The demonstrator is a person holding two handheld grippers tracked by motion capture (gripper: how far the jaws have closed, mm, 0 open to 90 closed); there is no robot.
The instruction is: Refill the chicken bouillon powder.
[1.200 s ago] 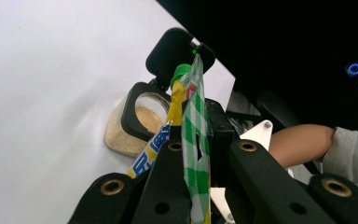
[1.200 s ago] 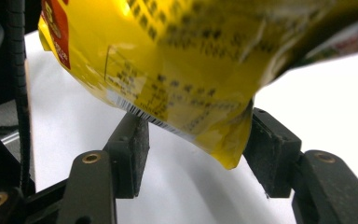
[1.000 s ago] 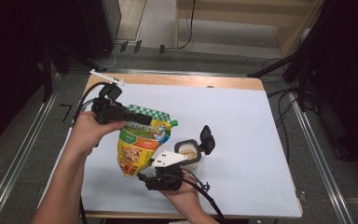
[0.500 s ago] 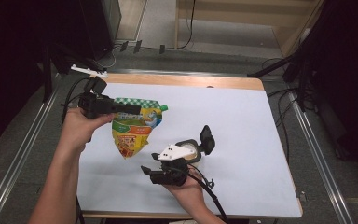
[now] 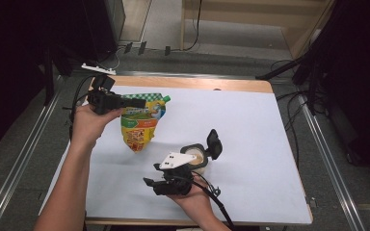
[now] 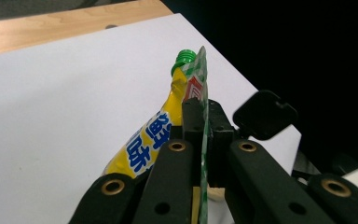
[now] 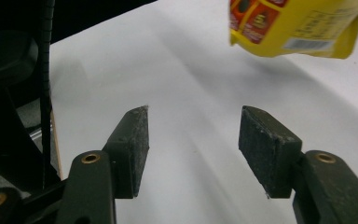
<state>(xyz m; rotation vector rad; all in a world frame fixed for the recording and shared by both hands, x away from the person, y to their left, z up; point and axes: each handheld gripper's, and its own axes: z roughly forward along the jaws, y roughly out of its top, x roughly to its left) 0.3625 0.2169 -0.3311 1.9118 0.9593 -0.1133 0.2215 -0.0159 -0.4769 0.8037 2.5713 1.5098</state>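
Note:
A yellow stand-up pouch (image 5: pixel 139 126) with a green screw cap (image 5: pixel 166 98) hangs over the far left of the white table sheet (image 5: pixel 250 125). My left gripper (image 5: pixel 125 102) is shut on its checked top edge. In the left gripper view the jaws (image 6: pixel 204 116) pinch that edge, the cap (image 6: pixel 185 56) sticks up beyond them and the yellow pouch (image 6: pixel 163 140) drops away to the left. My right gripper (image 5: pixel 149 184) is held low near the front edge and points left. It stands open (image 7: pixel 193 149) with only bare sheet between its pads, and the pouch's bottom (image 7: pixel 298 28) hangs ahead of it.
A wooden strip (image 5: pixel 188 83) runs along the table's far edge. A small white object (image 5: pixel 98 68) and black cables (image 5: pixel 79 94) lie off the far left corner. Metal rails (image 5: pixel 323 144) run along both sides. Dark equipment stands at the far right.
My left hand has carried the pouch away from the right gripper, toward the far left of the table, and it now hangs more upright. The right gripper has stayed put.

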